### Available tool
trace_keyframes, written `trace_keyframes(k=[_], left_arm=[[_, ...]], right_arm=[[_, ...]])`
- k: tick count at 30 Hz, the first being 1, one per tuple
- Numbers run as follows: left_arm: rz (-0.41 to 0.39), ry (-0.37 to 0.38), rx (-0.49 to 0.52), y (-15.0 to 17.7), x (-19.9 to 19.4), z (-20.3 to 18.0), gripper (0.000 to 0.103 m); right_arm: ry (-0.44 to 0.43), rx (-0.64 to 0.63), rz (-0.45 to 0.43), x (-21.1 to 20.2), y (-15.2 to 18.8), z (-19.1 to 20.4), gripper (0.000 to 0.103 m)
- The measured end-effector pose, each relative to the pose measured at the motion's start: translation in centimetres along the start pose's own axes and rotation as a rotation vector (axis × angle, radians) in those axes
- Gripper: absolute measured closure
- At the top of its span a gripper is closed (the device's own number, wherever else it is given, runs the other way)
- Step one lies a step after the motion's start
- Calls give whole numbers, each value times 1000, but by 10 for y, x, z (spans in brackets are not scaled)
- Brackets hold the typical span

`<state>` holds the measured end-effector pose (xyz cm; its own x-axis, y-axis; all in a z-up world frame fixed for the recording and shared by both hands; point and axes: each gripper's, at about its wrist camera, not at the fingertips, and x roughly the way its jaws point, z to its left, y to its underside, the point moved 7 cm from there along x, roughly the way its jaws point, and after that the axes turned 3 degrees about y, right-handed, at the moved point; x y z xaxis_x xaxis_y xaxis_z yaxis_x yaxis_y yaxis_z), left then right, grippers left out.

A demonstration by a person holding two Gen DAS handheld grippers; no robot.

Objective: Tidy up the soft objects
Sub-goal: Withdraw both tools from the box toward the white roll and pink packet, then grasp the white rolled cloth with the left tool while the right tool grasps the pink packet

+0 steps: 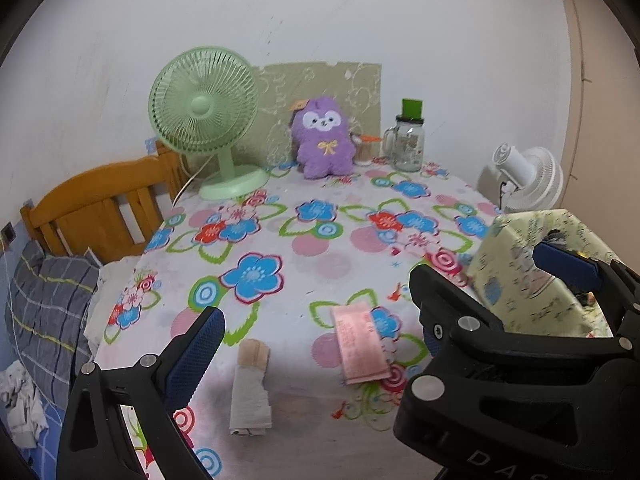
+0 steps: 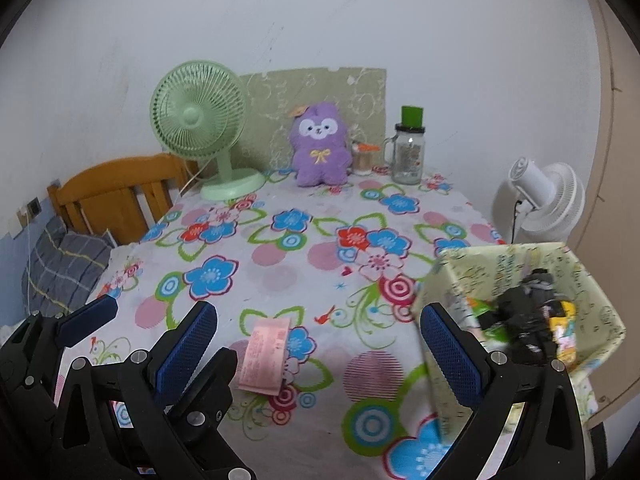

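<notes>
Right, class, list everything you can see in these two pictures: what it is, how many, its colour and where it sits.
Desk fan: one, pale green, back left of table.
Plush toy: one, purple, back centre, against a patterned board.
Glass jar mug: one, clear with green top, back right.
Small cup: one, beside the plush; contents unclear.
White fan: one, off the table's right edge.
Pink packet: one, front centre, lying flat.
Rolled cloth: one, beige-grey, front left.
Fabric bin: one, pale yellow print, front right, holding dark and colourful items.
Tablecloth: one, floral.
Bed headboard: one, orange wood, left.
Left gripper: open.
Right gripper: open.
</notes>
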<state>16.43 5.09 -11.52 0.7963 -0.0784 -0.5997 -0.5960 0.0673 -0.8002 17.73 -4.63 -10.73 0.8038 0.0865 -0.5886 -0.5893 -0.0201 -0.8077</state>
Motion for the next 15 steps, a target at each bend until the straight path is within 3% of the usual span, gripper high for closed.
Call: trace_keyframes(k=[15], left_arm=[[96, -27, -35, 28, 41, 36, 7]], right_arm=[[-30, -22, 86, 51, 24, 34, 0]])
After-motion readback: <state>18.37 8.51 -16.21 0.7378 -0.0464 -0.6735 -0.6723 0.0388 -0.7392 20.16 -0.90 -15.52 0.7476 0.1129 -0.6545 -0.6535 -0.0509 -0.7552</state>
